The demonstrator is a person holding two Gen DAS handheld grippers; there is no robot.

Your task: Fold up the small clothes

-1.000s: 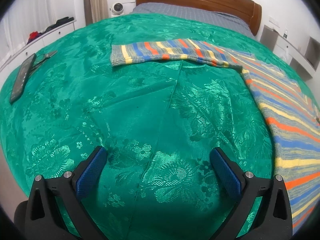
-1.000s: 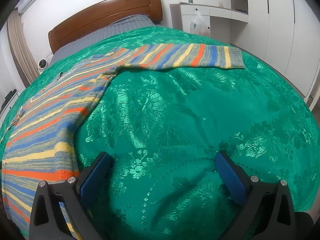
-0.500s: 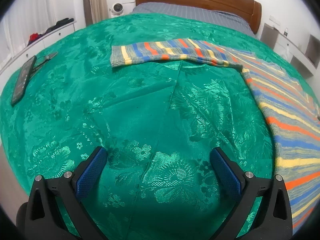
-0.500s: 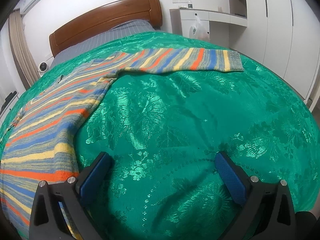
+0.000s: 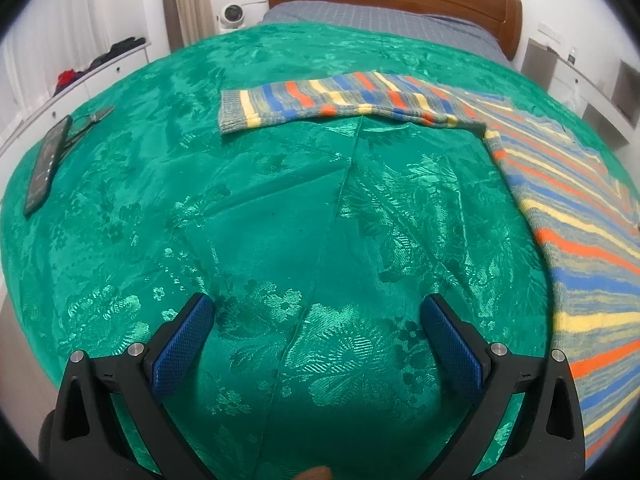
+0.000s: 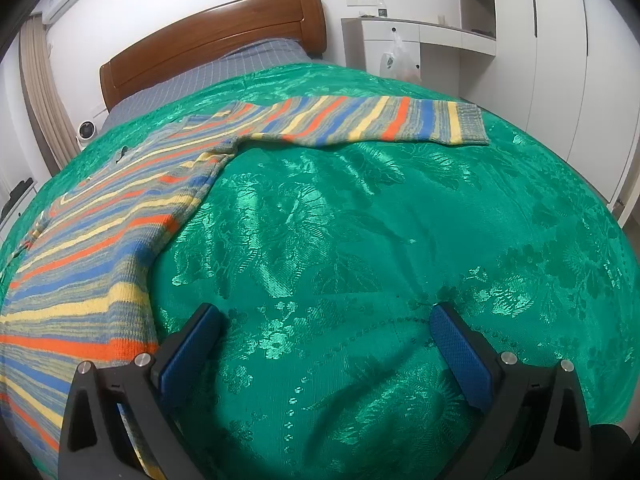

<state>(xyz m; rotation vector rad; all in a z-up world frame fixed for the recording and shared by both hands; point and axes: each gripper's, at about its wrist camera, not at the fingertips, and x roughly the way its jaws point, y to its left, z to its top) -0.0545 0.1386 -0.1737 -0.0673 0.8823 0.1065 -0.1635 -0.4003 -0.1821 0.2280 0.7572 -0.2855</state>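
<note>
I am holding my left claw and right claw spread wide over the green bedspread, gripping nothing; the striped sweater is lying flat, sleeves outstretched.

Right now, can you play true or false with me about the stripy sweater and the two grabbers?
1. The stripy sweater lies flat on the green bedspread. True.
2. The left gripper is pinching a sleeve. False: it is open over bare bedspread, holding nothing.
3. The right gripper is open. True.
4. The sweater is already folded into a neat square. False: both sleeves stretch straight out.
5. A dark phone lies near the bedspread's edge. True.
</note>
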